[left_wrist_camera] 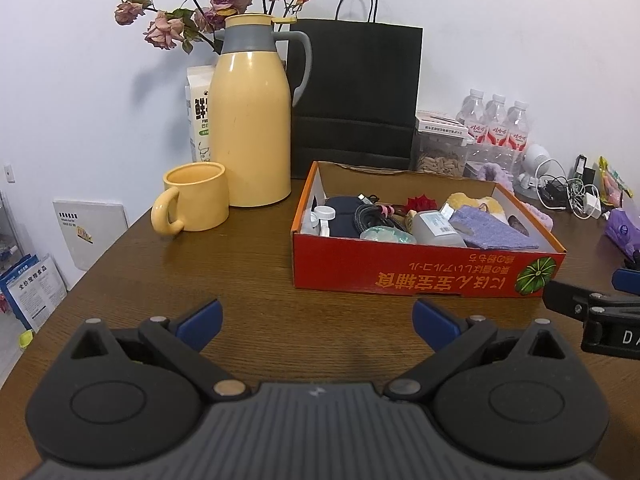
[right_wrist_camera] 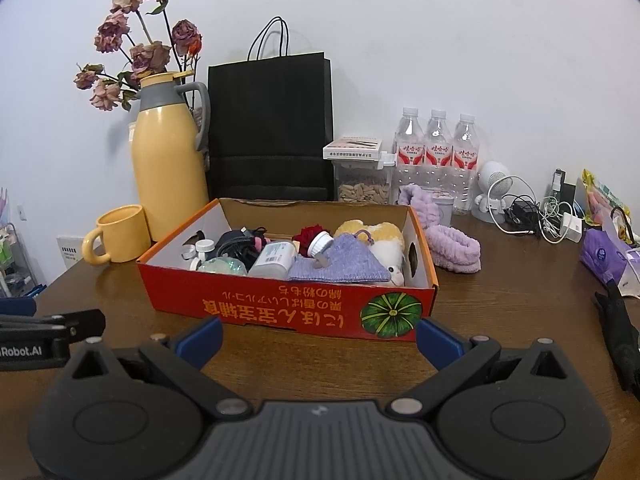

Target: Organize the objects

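A red cardboard box (left_wrist_camera: 424, 276) (right_wrist_camera: 288, 308) stands on the brown table, filled with several items: a purple knit pouch (right_wrist_camera: 340, 266), a white bottle (right_wrist_camera: 274, 260), a dark pouch with cables (left_wrist_camera: 344, 212), a red flower (right_wrist_camera: 308, 234), a yellow-white plush (right_wrist_camera: 380, 236). My left gripper (left_wrist_camera: 318, 318) is open and empty, held above the table in front of the box's left corner. My right gripper (right_wrist_camera: 318, 338) is open and empty, just in front of the box's front wall. Each gripper shows at the edge of the other's view.
A yellow mug (left_wrist_camera: 196, 202) and a yellow thermos jug (left_wrist_camera: 250, 120) stand left of the box, a black paper bag (left_wrist_camera: 356, 92) behind it. Water bottles (right_wrist_camera: 438, 148), a seed jar (right_wrist_camera: 362, 184), a purple headband (right_wrist_camera: 452, 250), chargers and cables (right_wrist_camera: 548, 220) and purple tissue pack (right_wrist_camera: 604, 258) lie to the right.
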Demonstrator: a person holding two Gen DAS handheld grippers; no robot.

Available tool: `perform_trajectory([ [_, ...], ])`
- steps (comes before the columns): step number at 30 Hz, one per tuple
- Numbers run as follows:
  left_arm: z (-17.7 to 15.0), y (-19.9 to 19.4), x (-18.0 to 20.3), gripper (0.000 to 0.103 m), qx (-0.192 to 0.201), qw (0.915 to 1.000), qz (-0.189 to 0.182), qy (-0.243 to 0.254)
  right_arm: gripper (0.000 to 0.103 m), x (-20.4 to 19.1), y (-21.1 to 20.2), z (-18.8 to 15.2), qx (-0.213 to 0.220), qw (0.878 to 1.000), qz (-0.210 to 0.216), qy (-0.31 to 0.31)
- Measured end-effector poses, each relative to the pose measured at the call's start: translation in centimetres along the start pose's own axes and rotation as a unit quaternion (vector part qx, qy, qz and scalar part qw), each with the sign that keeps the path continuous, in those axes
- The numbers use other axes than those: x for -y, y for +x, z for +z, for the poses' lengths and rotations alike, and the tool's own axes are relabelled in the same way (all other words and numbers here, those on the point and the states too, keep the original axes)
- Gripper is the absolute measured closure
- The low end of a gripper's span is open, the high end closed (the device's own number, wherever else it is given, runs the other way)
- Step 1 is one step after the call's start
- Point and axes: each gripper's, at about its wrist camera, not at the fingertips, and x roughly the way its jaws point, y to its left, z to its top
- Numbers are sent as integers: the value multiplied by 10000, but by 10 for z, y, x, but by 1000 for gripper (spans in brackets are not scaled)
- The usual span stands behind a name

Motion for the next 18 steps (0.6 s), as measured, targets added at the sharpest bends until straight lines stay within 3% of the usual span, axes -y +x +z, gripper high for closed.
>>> perform_trajectory([
  [18, -1, 2, 1, 0, -19, 10000, 4, 13, 0, 0, 1, 0, -27, 10000, 19, -16],
])
